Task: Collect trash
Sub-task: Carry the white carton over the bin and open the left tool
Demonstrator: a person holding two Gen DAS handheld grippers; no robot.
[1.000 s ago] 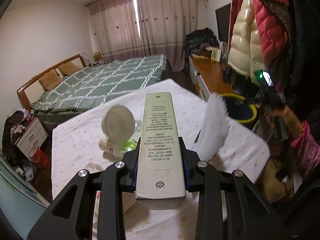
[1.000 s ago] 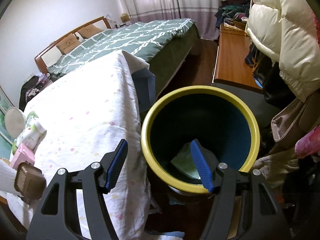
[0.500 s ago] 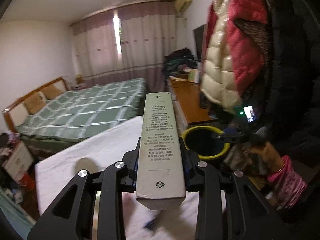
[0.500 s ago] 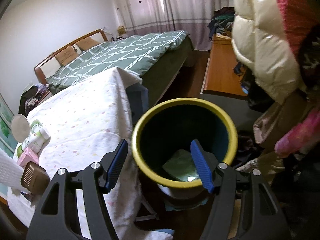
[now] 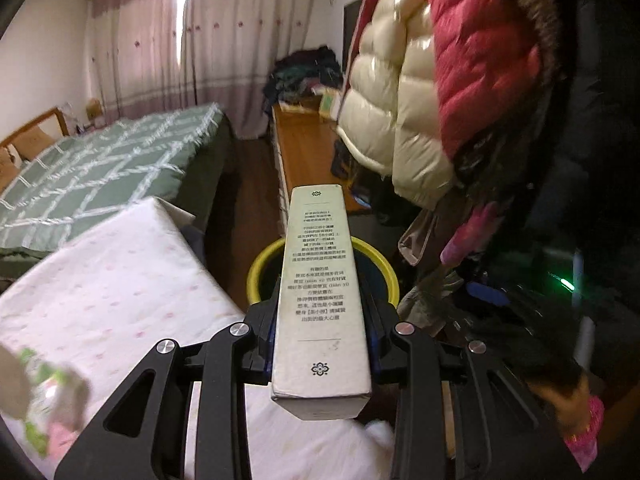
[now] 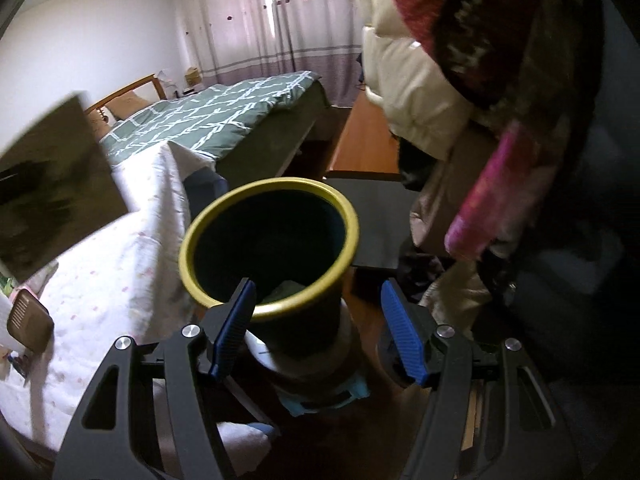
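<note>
From the left, the white dotted table cover fills my view, with one blurred bottle-like thing at its near edge that I can't identify. My left gripper is clamped tight on one long pale box printed with text, gripped by its long sides so it juts forward, its far end over the one yellow-rimmed bin; I judge that's to let it fall straight in. In the right wrist view, the bin stands on the floor just beside the table, something green lying inside. My right gripper hovers near the rim, its two blue pads parted and holding nothing.
</note>
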